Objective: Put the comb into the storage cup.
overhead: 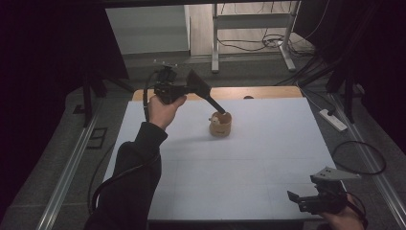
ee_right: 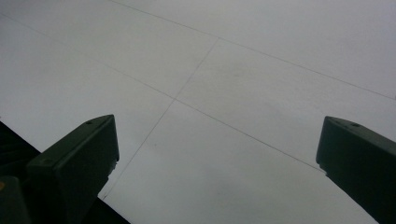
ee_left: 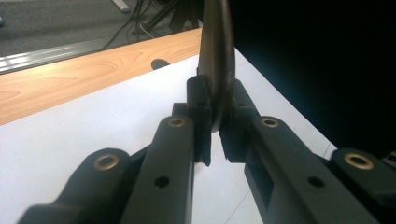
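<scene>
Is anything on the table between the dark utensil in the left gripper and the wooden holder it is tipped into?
Nothing visible. The left gripper is shut on the dark utensil, whose lower end already reaches the wooden holder. White table around is bare.

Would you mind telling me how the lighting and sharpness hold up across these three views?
High view: dim, black margins, a soft shadow left of the wooden cup. Left gripper view: the clamped dark spatula blurs, upper right black. Right gripper view: evenly lit white table, no glare.
</scene>
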`<state>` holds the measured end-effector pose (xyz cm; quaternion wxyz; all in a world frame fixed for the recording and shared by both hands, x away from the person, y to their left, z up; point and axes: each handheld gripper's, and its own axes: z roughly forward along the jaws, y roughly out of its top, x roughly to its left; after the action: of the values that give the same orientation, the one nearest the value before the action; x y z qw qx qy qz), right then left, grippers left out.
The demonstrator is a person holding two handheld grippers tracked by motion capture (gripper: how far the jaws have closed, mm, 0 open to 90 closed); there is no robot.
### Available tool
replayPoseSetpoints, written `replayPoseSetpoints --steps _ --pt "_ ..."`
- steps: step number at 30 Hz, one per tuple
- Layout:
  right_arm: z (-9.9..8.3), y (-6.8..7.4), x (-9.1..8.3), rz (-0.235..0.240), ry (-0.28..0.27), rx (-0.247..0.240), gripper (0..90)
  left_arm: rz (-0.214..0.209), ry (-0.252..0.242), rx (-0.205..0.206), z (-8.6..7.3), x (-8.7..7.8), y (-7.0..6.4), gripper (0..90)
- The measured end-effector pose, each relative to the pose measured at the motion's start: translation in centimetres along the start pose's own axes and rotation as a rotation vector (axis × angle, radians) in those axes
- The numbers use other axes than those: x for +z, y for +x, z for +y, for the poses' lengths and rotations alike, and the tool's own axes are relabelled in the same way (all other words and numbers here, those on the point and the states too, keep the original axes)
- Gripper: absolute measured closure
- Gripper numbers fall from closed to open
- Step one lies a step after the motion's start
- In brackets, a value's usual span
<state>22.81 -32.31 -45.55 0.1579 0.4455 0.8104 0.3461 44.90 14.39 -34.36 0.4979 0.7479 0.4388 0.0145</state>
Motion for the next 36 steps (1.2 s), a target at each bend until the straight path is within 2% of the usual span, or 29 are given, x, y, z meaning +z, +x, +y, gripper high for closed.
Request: replayPoseSetpoints --steps 16,36 --pt "0.0 0.0 0.0 0.004 0.0 -0.006 0.0 0.026 0.044 0.012 0.0 1.8 0.2 82.8" --pt "0.0 0.0 0.1 0.012 0.005 -0.006 0.0 0.042 0.075 -0.001 -0.8 3.8 0.9 82.8"
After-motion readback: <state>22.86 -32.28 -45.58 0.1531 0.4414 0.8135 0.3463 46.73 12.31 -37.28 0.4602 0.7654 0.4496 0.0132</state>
